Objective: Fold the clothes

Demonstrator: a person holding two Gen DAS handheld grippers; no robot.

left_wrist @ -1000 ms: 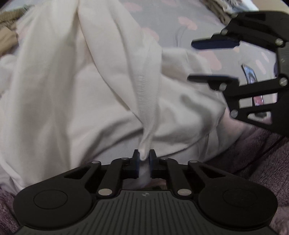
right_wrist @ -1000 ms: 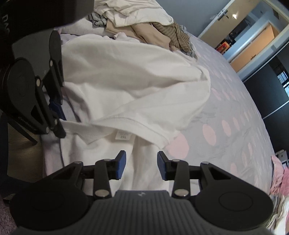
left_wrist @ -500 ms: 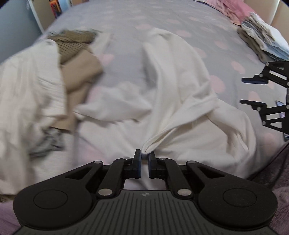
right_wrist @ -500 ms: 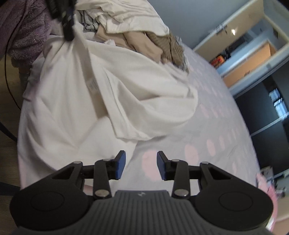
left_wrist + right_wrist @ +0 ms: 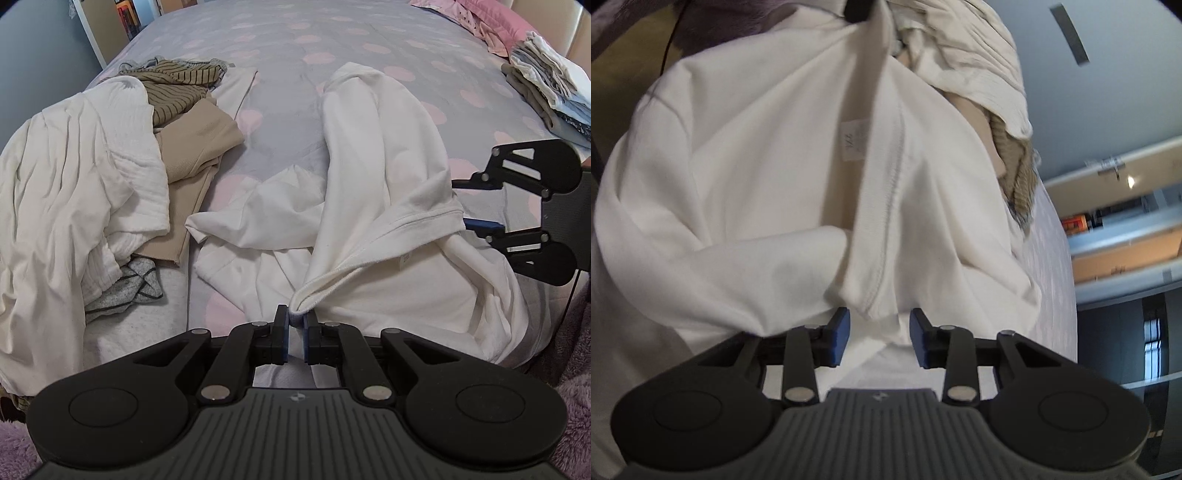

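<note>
A white T-shirt (image 5: 373,158) lies crumpled on the bed, its collar stretched between the two grippers. My left gripper (image 5: 294,321) is shut on one end of the ribbed collar, near the bed's front edge. In the left wrist view my right gripper (image 5: 463,202) comes in from the right at the collar's other end. In the right wrist view the collar band (image 5: 875,221) with its size label (image 5: 855,140) runs down between the blue pads of my right gripper (image 5: 880,321). Its jaws are closing, and the pads do not press the cloth.
An unfolded heap of white, tan and striped clothes (image 5: 110,166) fills the left of the grey, pink-dotted bed (image 5: 295,48). A folded stack (image 5: 546,85) and pink bedding (image 5: 491,22) sit at the far right. Purple fleece (image 5: 576,350) borders the near right edge.
My left gripper lifted and drew back with the collar, then held still. My right gripper rolled and dropped onto the collar's far end, its jaws narrowing around the band.
</note>
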